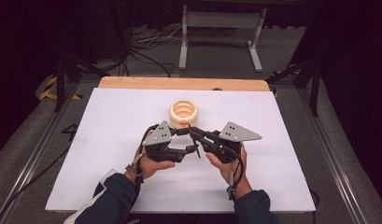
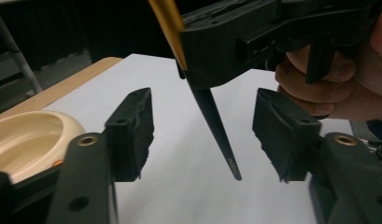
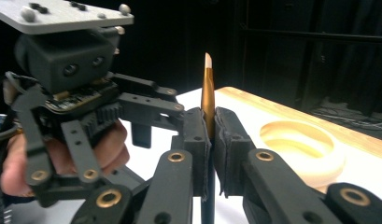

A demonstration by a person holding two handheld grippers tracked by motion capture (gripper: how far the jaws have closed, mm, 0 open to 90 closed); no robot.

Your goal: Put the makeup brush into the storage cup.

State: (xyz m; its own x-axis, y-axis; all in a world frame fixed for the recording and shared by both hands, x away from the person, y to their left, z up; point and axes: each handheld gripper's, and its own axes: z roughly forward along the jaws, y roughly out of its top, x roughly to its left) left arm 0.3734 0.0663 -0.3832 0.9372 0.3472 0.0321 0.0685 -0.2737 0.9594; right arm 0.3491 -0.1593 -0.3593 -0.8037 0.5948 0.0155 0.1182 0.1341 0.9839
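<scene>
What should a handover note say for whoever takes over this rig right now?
Right claw: shut on the thin brush with a gold ferrule and black tapered handle, held upright, bristle end up, handle tip pointing down above the white table sheet.
Left claw: open, its jaws either side of the brush handle, not touching it.
Cream ribbed round holder: stands on the sheet just beyond both claws, with nothing visible inside it.
Done: brush lifted and presented between the left jaws.
Left, probably: close the left claw on the handle, release the right; the brush may be headed for the holder.
</scene>
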